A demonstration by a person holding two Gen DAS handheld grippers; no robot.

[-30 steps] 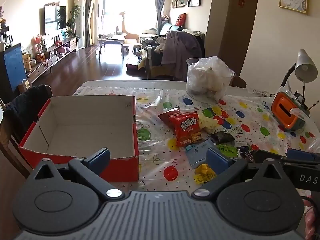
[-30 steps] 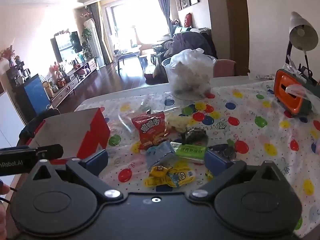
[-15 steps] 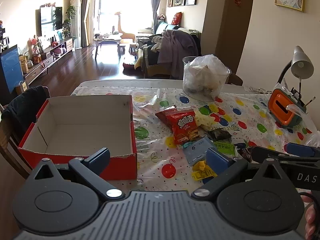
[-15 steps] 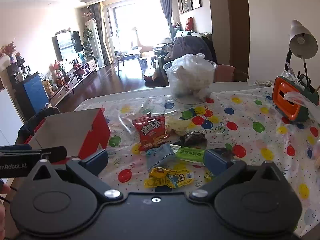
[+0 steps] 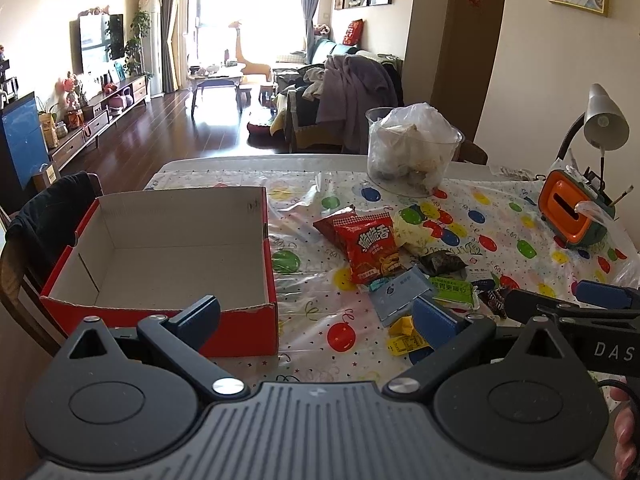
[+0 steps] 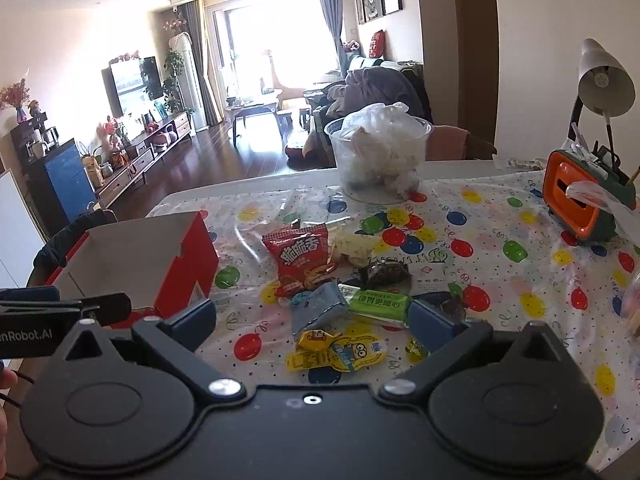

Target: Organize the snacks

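Note:
An empty red cardboard box [image 5: 160,308] [image 6: 188,264] stands at the table's left. A pile of snacks lies to its right: a red chip bag [image 5: 370,250] [image 6: 302,262], a blue-grey packet [image 5: 400,292] [image 6: 318,312], a green bar [image 5: 452,290] [image 6: 378,304], a dark wrapped snack [image 6: 384,272] and yellow packets [image 6: 336,352]. My left gripper [image 5: 316,318] is open and empty, near the box's front right corner. My right gripper [image 6: 312,320] is open and empty, just short of the yellow packets.
A clear tub lined with a plastic bag [image 5: 412,152] [image 6: 380,156] stands at the back. An orange holder [image 5: 568,216] and a desk lamp [image 5: 604,120] are at the right. A chair with dark clothing [image 5: 44,216] is left of the box.
Both grippers have drawn back and risen slightly, so the table appears a little lower and farther. Both stay open and empty. No snack has moved.

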